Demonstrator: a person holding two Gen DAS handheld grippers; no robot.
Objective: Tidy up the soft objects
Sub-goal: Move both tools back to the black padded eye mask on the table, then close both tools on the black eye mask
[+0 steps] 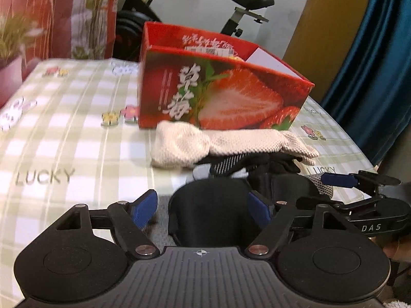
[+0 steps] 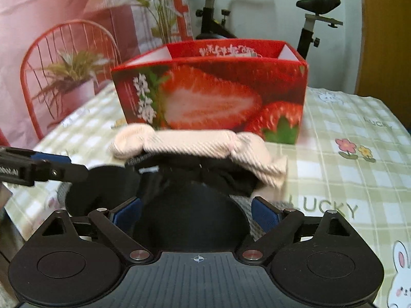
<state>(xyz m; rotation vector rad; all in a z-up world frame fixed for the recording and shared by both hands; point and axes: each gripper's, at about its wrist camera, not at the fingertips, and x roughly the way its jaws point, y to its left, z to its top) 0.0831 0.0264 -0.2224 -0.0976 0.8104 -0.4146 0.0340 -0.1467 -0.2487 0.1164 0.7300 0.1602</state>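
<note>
A pile of soft things lies on the checked cloth (image 1: 64,133) of the worktop, just in front of the strawberry box (image 1: 221,95). On top is a cream knit sock (image 1: 231,141), draped across darker pieces; under it are black socks (image 1: 259,163) and, nearest the cameras, black rounded fabric (image 1: 210,205). All of it is judged light, limp and easily dragged; a grip on one layer is likely to lift its neighbours too.

The left gripper (image 1: 203,209) is held low over the near edge of the pile, jaws spread, with the black fabric between the pads; no pressing is seen. To its right the right gripper (image 2: 196,211) is likewise held with jaws spread around black fabric, nothing pinched.

The sock is best taken at its thick folded left end or mid-length, where the knit bunches and will not slip. A grey mesh piece (image 1: 325,186) lies at the right of the pile.

The box stands touching the far side of the pile, so a forward push would be stopped by its wall. An exercise bike (image 2: 312,23) stands well behind.
</note>
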